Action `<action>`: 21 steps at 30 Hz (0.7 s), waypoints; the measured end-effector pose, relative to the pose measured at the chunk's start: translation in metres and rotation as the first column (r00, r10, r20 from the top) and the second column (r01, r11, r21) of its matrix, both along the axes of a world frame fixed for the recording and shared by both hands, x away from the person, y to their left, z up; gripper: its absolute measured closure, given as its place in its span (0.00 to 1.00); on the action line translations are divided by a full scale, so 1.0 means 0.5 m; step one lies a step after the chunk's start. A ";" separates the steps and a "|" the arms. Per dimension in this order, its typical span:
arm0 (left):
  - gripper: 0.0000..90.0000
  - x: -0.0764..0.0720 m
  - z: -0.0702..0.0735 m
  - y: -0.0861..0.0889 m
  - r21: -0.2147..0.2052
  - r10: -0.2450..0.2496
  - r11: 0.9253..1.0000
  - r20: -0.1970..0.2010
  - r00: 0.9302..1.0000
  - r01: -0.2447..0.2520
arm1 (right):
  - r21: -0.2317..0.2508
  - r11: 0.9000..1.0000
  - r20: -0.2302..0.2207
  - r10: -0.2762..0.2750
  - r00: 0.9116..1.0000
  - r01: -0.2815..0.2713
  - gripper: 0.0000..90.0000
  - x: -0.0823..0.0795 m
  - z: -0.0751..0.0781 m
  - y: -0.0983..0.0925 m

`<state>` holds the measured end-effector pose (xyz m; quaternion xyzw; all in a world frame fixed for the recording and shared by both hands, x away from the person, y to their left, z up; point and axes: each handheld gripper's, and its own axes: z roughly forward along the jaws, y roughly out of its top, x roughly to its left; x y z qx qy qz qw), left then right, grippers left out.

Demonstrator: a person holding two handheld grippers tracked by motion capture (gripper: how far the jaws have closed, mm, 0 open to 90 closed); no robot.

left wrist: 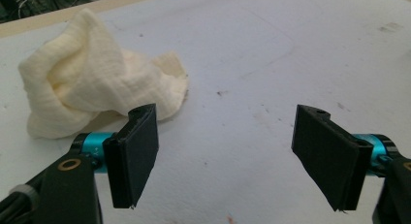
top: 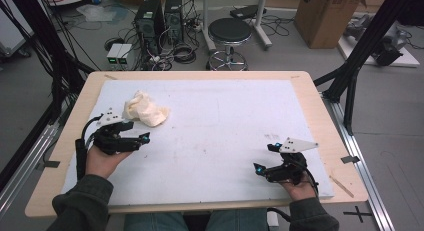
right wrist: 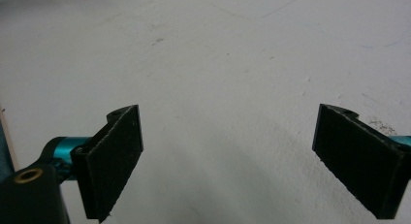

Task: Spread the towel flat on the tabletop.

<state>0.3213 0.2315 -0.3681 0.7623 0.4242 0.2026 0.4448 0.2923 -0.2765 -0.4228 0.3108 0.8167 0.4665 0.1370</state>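
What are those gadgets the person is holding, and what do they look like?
Each hand holds a black left gripper or right gripper with teal joints and two flat black jaws. A grey three-cornered plate tops each, and a black cable trails off. The sleeves are dark green.

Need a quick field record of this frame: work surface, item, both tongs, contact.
surface: white foam sheet on a light wooden table
item: crumpled cream cloth, far-left part of the sheet
left tongs: jaws wide apart, empty, just short of the cloth
right tongs: jaws wide apart, empty, over bare sheet at near right
contact: neither tongs grips the cloth; whether the left jaw touches its edge cannot be told
off table: black round stool on the floor beyond the far edge
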 end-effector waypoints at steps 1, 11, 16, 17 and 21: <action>0.28 0.009 0.002 0.003 0.013 0.008 1.000 -0.010 1.000 -0.008 | 0.000 1.000 0.000 0.000 1.000 0.000 0.11 0.000 0.000 0.000; 0.30 0.098 0.020 0.027 0.009 0.162 0.987 -0.035 0.986 -0.162 | 0.004 1.000 -0.007 0.009 1.000 -0.009 0.11 0.003 -0.001 0.004; 0.34 0.130 0.023 0.037 0.016 0.183 0.983 -0.049 0.982 -0.183 | 0.006 1.000 -0.011 0.012 1.000 -0.012 0.11 0.007 -0.003 0.006; 0.34 0.144 0.022 0.040 0.011 0.206 0.979 -0.049 0.977 -0.205 | 0.007 1.000 -0.011 0.013 1.000 -0.013 0.11 0.007 -0.003 0.006; 0.34 0.168 0.019 0.048 0.018 0.241 0.971 -0.051 0.969 -0.240 | 0.009 1.000 -0.010 0.016 1.000 -0.016 0.11 0.008 -0.003 0.004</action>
